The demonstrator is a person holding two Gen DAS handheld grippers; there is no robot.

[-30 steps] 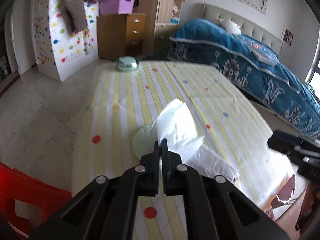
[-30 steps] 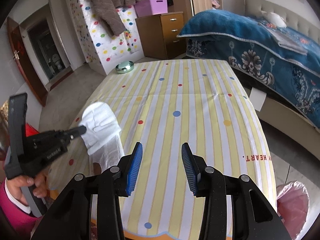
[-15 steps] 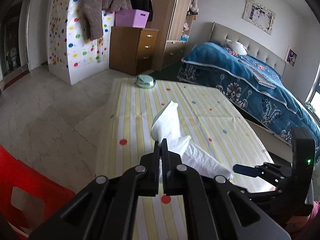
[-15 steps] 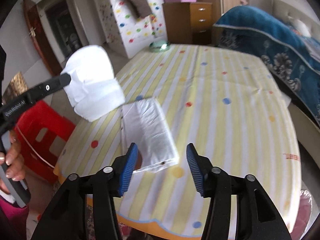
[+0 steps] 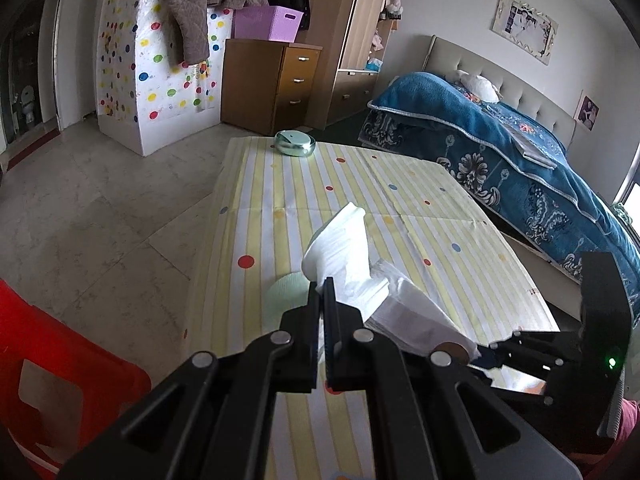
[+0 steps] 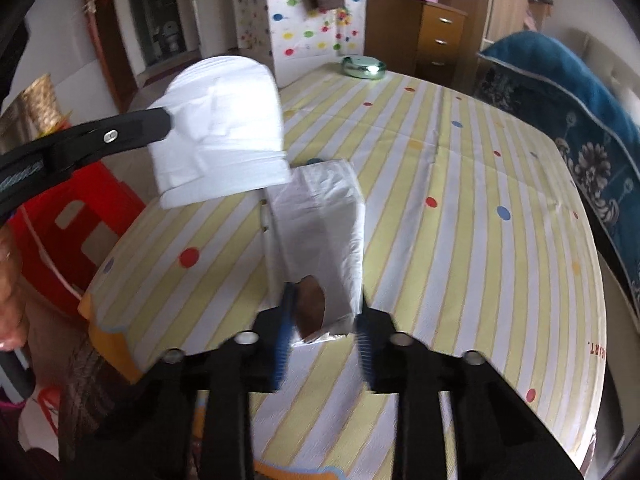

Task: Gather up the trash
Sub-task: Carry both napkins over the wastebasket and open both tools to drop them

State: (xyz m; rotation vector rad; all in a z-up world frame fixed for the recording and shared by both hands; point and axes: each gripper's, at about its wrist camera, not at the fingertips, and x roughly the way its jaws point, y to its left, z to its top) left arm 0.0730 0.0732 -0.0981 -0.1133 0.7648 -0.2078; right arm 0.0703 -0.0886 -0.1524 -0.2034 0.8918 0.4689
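Observation:
My left gripper [image 5: 322, 285] is shut on a white folded paper wad [image 5: 340, 248] and holds it up over the table's left side. In the right wrist view the wad [image 6: 224, 128] hangs from the left gripper [image 6: 168, 120]. A white tissue packet [image 6: 320, 220] with a brown oval opening lies on the striped tablecloth [image 6: 460, 240] near the front edge. My right gripper [image 6: 322, 320] is closing on the packet's near end, with its blue pads [image 6: 283, 332] against the packet's sides. The left wrist view shows the packet [image 5: 408, 316] with the right gripper [image 5: 490, 354] at its end.
A round green tin [image 5: 295, 143] sits at the table's far edge. A pale green disc [image 5: 284, 296] lies under the wad. A red plastic stool [image 5: 60, 380] stands left of the table, and a bed with a blue cover [image 5: 520, 160] to the right. A hand [image 6: 8, 300] shows at the left.
My right gripper dropped toward the table and its jaws narrowed around the tissue packet's near end. My left gripper kept the wad raised and shifted only slightly.

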